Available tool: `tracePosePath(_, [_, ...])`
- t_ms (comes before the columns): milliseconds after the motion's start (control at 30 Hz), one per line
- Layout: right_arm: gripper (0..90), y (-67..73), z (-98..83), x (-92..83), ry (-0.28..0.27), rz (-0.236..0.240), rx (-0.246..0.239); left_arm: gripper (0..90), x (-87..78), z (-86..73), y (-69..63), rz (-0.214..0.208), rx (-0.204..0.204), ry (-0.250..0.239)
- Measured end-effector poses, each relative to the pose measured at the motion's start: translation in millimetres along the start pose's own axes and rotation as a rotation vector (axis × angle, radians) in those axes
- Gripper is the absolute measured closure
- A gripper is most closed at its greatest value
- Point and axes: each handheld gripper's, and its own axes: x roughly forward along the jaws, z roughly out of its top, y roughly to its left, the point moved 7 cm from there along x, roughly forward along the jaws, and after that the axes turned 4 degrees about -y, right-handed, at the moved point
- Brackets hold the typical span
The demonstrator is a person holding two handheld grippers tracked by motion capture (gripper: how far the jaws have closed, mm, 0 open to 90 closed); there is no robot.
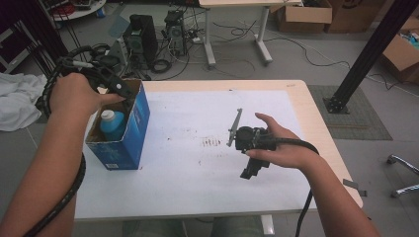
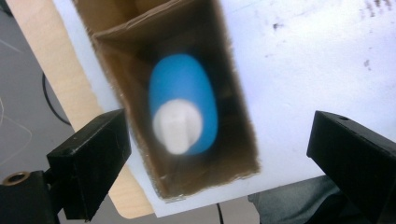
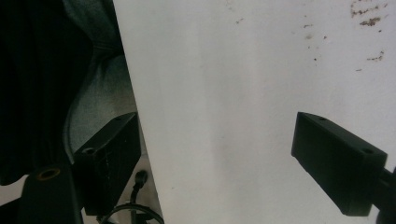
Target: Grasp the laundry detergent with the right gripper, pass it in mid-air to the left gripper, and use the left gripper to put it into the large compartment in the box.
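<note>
Blue bottle (image 2: 187,100) w/ white cap (image 2: 177,126).

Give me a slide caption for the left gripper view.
Open left gripper above a blue bottle standing in a cardboard box.

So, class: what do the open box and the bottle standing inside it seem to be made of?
Box: cardboard, probably; glossy blue print outside, raw brown inside with rough edges. Bottle: likely plastic; smooth, even blue body with a white cap, though the close view is blurred.

One blue plastic bottle with a white cap (image 2: 183,112) stands inside one open blue cardboard box (image 1: 141,114), directly below the left gripper (image 2: 217,149).
</note>
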Motion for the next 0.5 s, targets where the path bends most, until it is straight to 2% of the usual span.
tracePosePath(233, [15.7,-0.7,-0.5,-0.4,0.003,0.002,0.001,5.5,-9.5,8.6,-21.0,-0.026,0.075,-0.034])
tracePosePath(400, [15.7,0.2,0.1,1.1,0.010,0.007,0.000,3.4,-9.2,13.6,-33.3,-0.053,0.117,-0.035])
tracePosePath(500, [15.7,-0.5,-0.3,1.1,0.011,0.007,0.003,1.0,-9.7,15.8,-39.9,-0.071,0.156,-0.039])
